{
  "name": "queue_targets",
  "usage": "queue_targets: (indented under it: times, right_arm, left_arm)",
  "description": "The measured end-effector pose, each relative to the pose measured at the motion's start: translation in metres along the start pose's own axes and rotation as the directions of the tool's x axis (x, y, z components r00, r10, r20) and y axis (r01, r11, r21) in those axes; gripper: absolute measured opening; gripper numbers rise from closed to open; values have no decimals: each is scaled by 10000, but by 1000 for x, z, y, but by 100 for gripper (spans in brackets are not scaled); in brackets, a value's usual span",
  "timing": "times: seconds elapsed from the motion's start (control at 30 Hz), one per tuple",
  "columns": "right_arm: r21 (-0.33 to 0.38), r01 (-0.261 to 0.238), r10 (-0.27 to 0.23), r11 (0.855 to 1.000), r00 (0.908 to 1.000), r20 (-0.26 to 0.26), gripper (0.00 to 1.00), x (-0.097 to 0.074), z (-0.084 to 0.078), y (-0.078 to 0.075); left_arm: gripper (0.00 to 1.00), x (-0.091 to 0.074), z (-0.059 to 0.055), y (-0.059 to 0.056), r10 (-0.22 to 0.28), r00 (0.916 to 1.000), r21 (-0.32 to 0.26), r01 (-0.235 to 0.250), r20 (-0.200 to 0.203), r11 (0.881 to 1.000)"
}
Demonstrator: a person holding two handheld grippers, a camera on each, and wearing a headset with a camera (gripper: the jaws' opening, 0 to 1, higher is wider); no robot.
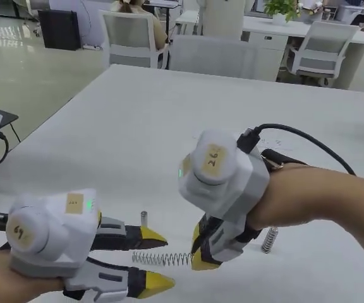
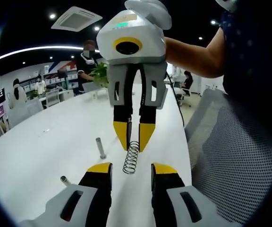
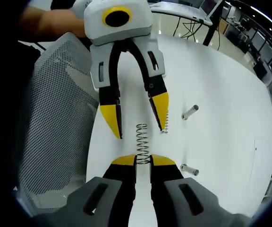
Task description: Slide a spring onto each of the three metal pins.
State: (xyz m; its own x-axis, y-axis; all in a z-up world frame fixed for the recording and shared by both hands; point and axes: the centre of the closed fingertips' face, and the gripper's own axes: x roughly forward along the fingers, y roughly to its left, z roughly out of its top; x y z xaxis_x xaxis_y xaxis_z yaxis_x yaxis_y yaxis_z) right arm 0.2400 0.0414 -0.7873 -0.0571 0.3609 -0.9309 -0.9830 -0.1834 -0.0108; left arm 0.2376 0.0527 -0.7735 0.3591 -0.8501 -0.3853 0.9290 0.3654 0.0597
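Observation:
A loose spring (image 1: 162, 257) lies on the white table (image 1: 169, 126) between the two grippers. My right gripper (image 1: 201, 259) is shut on one end of the spring (image 3: 141, 137). My left gripper (image 1: 164, 260) faces it, open, its yellow fingertips on either side of the spring's free end (image 2: 130, 161) and apart from it. A short metal pin (image 1: 144, 218) stands just beyond the spring. The left gripper view shows this pin (image 2: 100, 147) and a second pin (image 2: 65, 180). Another spring (image 1: 269, 240) stands upright on the table, under my right forearm.
The table's near edge and a grey mesh chair (image 2: 230, 156) lie close behind the grippers. A black cable (image 1: 308, 136) runs from the right gripper. Office chairs (image 1: 131, 38) and desks stand beyond the far edge.

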Motion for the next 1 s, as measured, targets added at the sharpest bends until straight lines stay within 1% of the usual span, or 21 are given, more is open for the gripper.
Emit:
queue_targets:
  times: [0.17,0.3,0.37,0.53,0.73,1.0]
  right_arm:
    - [-64,25,-25,10000,10000,34,8,-1,2,0]
    - [-132,19,-19,9999,10000,35,8,-1,3,1]
    - [-165,-39,40,9999,10000,44,8,-1,3,2]
    - [-207,-70,70,9998,10000,21,8,-1,3,4]
    - [-255,-120,119,9996,9999,-21,8,0,3,5]
    - [-314,-79,78,9995,10000,-34,8,-3,4,7]
  left_arm:
    - [21,2,1,-2,-102,9999,145,102,-13,9998]
    - [15,3,0,-4,-189,9998,243,191,-69,9995]
    - [14,5,0,-5,-221,9997,275,223,-78,9994]
    - [9,5,0,-6,-221,9997,376,226,-134,9990]
    - [4,6,3,-8,-194,9997,450,200,-140,9988]
    - [3,7,3,-10,-265,9995,579,275,-188,9979]
